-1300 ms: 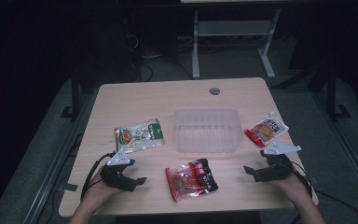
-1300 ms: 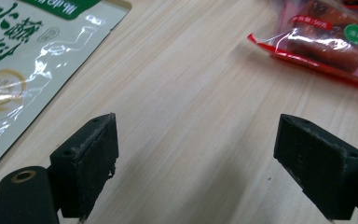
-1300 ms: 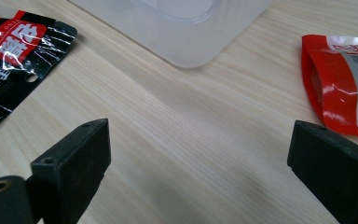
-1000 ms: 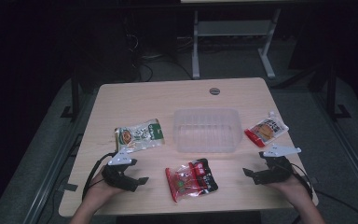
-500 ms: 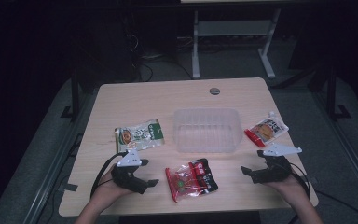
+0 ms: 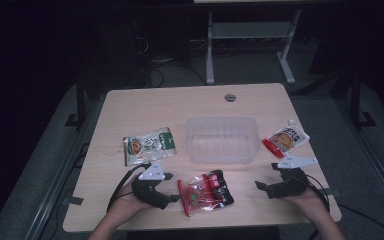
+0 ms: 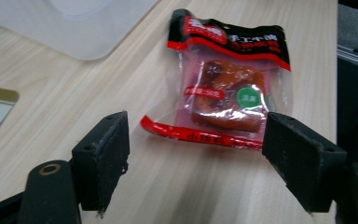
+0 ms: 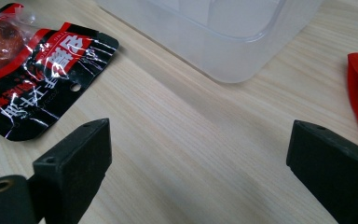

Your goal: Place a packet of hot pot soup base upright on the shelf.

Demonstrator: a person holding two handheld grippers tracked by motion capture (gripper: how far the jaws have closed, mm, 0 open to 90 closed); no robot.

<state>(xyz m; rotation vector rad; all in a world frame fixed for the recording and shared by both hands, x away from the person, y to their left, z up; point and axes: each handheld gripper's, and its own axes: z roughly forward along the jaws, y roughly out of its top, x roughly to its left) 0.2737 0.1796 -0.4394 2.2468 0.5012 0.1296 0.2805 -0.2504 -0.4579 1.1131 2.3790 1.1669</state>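
My left hand: it comes in over the near edge of the table (image 6: 130, 105), left of middle, palm around the left gripper (image 6: 169, 199), forearm angled in from the bottom of the high view.
Left gripper pose: held low and about level over the wood, its grey plate on top, its nose turned toward the red-and-black snack pack (image 6: 206, 191).
Left gripper jaws: they stand wide but have just been closing a little; in the left gripper view the near red edge of the pack (image 7: 228, 88) lies between the two black jaws, and neither pad presses on it.
My right hand: it rests by the near right corner of the table, wrist low, holding the right gripper (image 6: 263, 187), which points left across the near edge.
Right gripper jaws: spread wide, with bare wood between them.
Red-and-black snack pack: flat on the table at the middle of the near edge, just beside my left gripper and in front of the clear plastic tub (image 6: 222, 139).
Clear plastic tub: at the table's centre, upright.
Green snack pack (image 6: 148, 145): flat, toward the left edge, beyond my left hand.
Orange snack pack (image 6: 286, 138): flat, near the right edge, beyond my right hand.
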